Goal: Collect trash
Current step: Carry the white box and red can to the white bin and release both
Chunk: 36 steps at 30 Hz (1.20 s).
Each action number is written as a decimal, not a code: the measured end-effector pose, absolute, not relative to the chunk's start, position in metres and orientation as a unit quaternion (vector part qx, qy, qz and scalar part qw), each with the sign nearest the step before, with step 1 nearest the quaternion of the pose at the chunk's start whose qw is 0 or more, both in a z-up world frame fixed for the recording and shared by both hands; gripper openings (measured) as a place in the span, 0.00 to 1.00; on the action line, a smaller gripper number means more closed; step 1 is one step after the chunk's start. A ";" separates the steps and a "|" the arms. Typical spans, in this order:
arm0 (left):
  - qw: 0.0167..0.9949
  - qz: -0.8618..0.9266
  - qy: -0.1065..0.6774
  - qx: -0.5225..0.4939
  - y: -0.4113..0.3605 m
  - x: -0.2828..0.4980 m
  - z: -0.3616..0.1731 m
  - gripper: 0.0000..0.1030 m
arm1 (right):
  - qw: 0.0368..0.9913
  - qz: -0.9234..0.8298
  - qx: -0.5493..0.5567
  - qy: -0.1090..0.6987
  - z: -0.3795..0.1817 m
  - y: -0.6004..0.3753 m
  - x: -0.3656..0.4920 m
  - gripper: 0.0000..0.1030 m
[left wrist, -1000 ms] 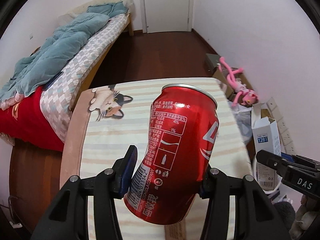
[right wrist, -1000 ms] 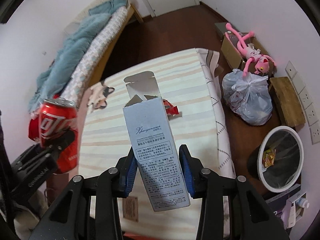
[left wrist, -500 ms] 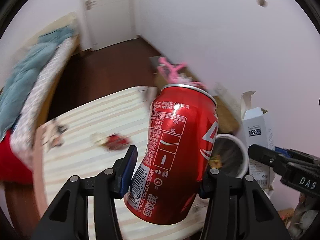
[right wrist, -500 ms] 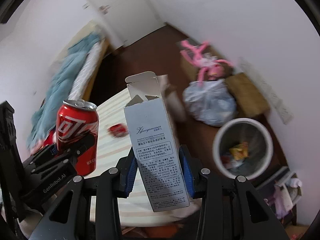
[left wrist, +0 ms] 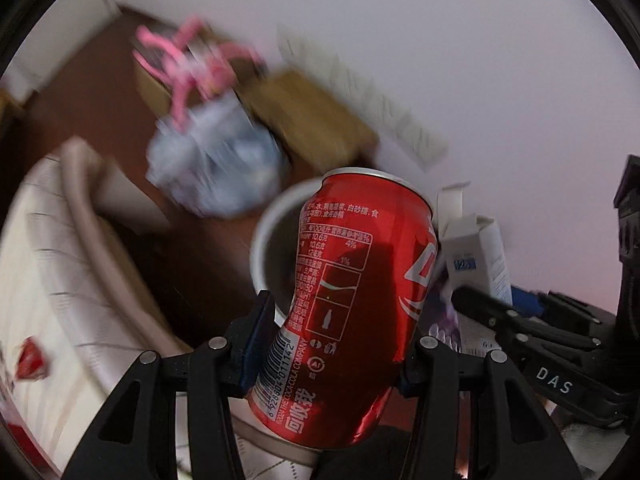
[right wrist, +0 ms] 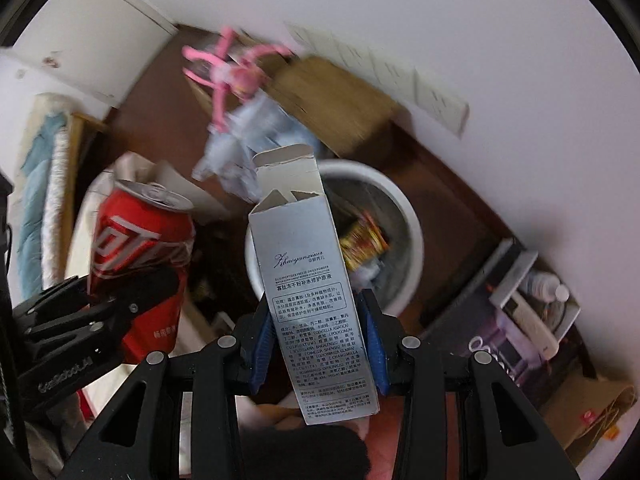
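While both claws hover by the one white trash bin (right wrist: 404, 216), we count one red can (left wrist: 348, 300) pinched in the left claw (left wrist: 332, 344), print reading "COCA-COLA COMPANY", and one open silver carton (right wrist: 312, 292) pinched in the right claw (right wrist: 316, 344). One yellow-red wrapper (right wrist: 364, 240) lies inside the bin. "DAS" marks the right claw.

Bin (left wrist: 262, 240) mostly hidden behind can (left wrist: 344, 304); pink toy (left wrist: 188, 64), bag (left wrist: 216, 164) motion-blurred.
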<state>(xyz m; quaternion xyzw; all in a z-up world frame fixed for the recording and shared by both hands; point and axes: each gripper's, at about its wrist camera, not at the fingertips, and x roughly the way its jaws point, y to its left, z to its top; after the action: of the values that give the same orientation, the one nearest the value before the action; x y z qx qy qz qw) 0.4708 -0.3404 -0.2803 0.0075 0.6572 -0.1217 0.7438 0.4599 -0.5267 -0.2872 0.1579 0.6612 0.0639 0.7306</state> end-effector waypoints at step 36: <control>0.701 -0.044 0.712 -0.003 -0.319 0.509 -0.365 0.98 | 0.687 -0.002 0.086 0.722 -0.382 -0.519 0.486 1.00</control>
<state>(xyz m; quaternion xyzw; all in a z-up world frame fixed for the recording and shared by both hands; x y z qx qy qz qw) 0.5086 -0.3189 -0.3655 -0.0033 0.7116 -0.0437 0.7013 0.4862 -0.5186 -0.3822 0.0858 0.7215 -0.0022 0.6871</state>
